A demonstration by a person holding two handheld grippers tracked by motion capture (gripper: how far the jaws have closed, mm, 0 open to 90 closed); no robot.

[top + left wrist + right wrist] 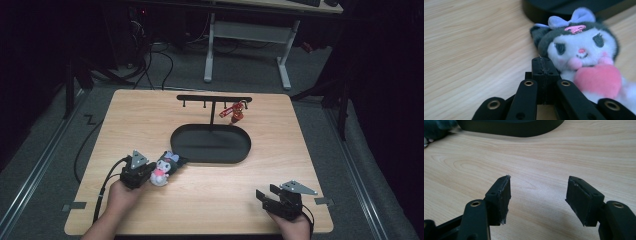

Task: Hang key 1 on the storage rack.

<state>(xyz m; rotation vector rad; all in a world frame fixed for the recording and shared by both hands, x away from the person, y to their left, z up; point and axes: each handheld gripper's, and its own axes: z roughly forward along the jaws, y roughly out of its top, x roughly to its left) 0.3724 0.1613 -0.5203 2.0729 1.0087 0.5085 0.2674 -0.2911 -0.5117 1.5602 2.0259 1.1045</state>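
A small plush doll [163, 170] with a white face, dark hood, lilac bow and pink heart lies on the wooden table, just left of the black oval base [210, 145]. My left gripper [146, 173] is right beside it. In the left gripper view the jaws [543, 63] are pressed together, and the plush [584, 57] lies against their right side. I cannot tell whether a thin strand is caught between the pads. My right gripper [264, 196] rests low near the table's front right, open [539, 195] over bare wood.
From the oval base rises a thin post with a hooked crossbar [214, 98]. A red charm [235, 111] hangs from a hook at its right end. The base's rim [511, 130] lies ahead of the right gripper. A white-legged desk [250, 40] stands beyond the table.
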